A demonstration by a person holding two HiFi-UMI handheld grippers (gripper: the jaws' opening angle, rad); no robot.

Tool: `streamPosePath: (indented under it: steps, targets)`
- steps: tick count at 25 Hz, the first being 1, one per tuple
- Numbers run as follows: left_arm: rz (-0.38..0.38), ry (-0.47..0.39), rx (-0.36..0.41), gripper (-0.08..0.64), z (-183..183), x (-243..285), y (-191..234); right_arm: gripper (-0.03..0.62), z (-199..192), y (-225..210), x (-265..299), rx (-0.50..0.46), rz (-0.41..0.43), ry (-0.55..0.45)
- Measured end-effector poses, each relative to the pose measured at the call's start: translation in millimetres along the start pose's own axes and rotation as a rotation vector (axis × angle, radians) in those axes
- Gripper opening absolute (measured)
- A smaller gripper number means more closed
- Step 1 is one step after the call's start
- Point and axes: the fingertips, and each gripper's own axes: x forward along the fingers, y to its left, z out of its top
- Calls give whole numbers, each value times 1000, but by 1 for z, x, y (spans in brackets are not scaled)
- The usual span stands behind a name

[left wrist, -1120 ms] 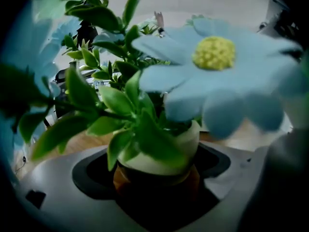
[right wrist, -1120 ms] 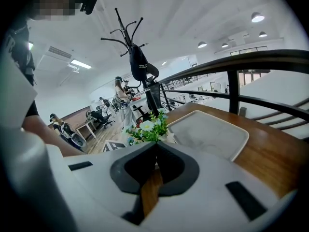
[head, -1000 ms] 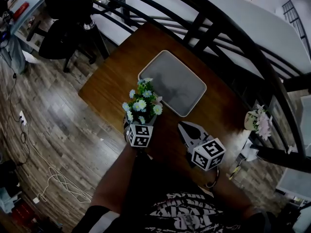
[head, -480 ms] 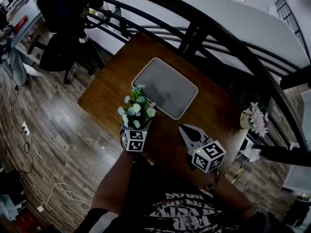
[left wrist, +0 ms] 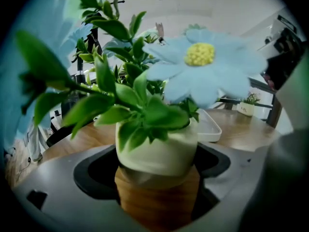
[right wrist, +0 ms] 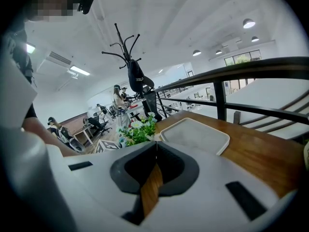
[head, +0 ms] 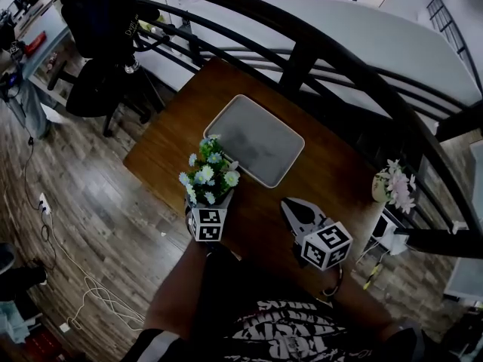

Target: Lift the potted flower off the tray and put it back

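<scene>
From the head view, the left hand-held gripper (head: 205, 202) is closed round the base of the potted flower (head: 206, 176). The pot is off the tray (head: 253, 140), just beside its near left corner, over the wooden surface (head: 332, 176). I cannot tell whether the pot rests on the wood or hangs above it. The right hand-held gripper (head: 292, 207) sits to the right, apart from both pot and tray, its tips pointing towards the tray. A second small flower pot (head: 394, 185) stands at the surface's far right edge, and a dark railing (head: 355, 59) curves behind.

In the left gripper view, the cream pot (left wrist: 157, 149) fills the gap between the two jaws, which press on its sides. Green leaves and a pale blue daisy (left wrist: 207, 64) crowd the picture, and the tray's corner (left wrist: 211, 128) shows behind the pot.

In the right gripper view, the jaws are drawn fully together with nothing between them. Beyond them lie the grey tray (right wrist: 195, 134) and, to its left, the flowers (right wrist: 137, 129). A coat rack (right wrist: 129, 57) stands farther back.
</scene>
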Motion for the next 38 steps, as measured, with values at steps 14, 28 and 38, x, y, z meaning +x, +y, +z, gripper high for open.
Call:
streamPosePath:
  steps: [14,28,38]
  targets:
    - [-103,-102,84,468,88,36,25,-2,48,7,54,64,-19,-53]
    - [-206,-84,139,468,111,127,-4,-2,75,-33,87,85,-104,-89]
    - [-190,-33,155,468,100,156,-11,-2,67,-58,74,107,-156,-78]
